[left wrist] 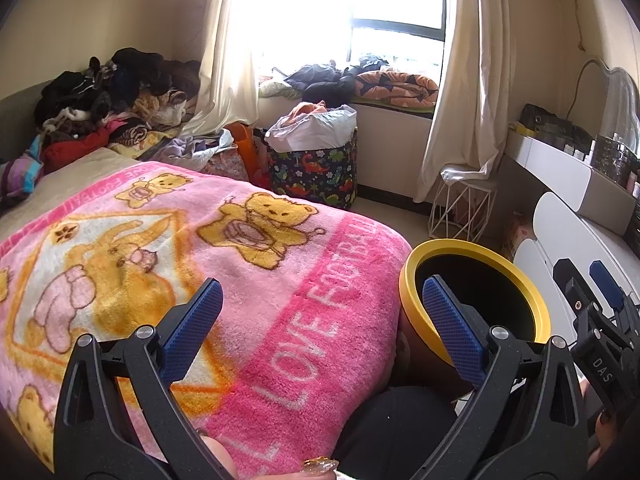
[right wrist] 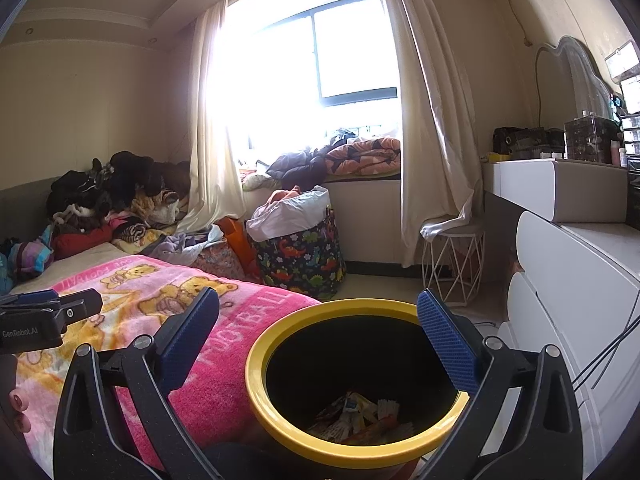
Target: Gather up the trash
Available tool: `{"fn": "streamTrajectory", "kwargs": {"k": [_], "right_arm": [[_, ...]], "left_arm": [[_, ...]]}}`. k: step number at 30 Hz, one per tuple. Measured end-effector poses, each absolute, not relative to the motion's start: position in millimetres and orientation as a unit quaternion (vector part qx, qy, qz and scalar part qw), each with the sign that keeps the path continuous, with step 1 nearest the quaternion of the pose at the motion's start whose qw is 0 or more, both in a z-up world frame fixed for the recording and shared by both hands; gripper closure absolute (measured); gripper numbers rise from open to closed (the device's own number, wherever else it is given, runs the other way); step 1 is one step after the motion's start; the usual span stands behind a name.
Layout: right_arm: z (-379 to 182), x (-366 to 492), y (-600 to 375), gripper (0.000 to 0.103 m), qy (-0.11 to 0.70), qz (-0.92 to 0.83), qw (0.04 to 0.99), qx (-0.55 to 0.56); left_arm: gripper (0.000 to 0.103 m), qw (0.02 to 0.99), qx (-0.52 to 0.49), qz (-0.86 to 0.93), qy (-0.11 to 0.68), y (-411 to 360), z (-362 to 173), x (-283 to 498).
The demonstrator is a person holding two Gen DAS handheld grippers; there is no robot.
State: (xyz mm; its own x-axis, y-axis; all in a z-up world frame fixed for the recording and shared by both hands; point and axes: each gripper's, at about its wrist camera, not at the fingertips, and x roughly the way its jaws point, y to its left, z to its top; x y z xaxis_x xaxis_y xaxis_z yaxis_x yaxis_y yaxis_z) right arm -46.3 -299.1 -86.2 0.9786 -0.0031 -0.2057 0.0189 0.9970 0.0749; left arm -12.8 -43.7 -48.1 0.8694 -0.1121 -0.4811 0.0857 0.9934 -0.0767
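A black trash bin with a yellow rim (right wrist: 280,420) stands beside the bed, with several crumpled wrappers (right wrist: 360,416) at its bottom. It also shows in the left wrist view (left wrist: 412,276). My right gripper (right wrist: 318,336) is open and empty, just above the bin's mouth. My left gripper (left wrist: 322,320) is open and empty, over the pink blanket (left wrist: 200,248), with the bin at its right finger. The left gripper shows at the left edge of the right wrist view (right wrist: 48,312). The right gripper shows at the right edge of the left wrist view (left wrist: 592,292).
A dinosaur-print basket (right wrist: 304,256) stuffed with laundry stands by the window. Clothes (right wrist: 112,196) are piled at the bed's head. A white wire stool (right wrist: 452,264) and a white dresser (right wrist: 568,276) line the right side.
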Motion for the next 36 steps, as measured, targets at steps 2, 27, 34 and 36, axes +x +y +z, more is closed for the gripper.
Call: {"fn": "streamTrajectory", "kwargs": {"k": [2, 27, 34, 36], "right_arm": [[-85.9, -46.3, -299.3, 0.007, 0.102, -0.005, 0.994, 0.038], [-86.5, -47.9, -299.8, 0.007, 0.102, -0.008, 0.994, 0.036], [-86.8, -47.8, -300.1, 0.007, 0.102, -0.009, 0.994, 0.037], [-86.7, -47.9, -300.2, 0.007, 0.102, -0.009, 0.994, 0.036]], "left_arm": [[0.011, 0.966, -0.027, -0.051, 0.25, -43.3, -48.2, -12.7], [0.011, 0.967, -0.028, -0.051, 0.247, -43.1, -47.3, -13.3], [0.011, 0.967, -0.028, -0.051, 0.248, -42.8, -47.5, -13.4], [0.011, 0.967, -0.028, -0.05, 0.248, -42.6, -47.4, -13.6]]}}
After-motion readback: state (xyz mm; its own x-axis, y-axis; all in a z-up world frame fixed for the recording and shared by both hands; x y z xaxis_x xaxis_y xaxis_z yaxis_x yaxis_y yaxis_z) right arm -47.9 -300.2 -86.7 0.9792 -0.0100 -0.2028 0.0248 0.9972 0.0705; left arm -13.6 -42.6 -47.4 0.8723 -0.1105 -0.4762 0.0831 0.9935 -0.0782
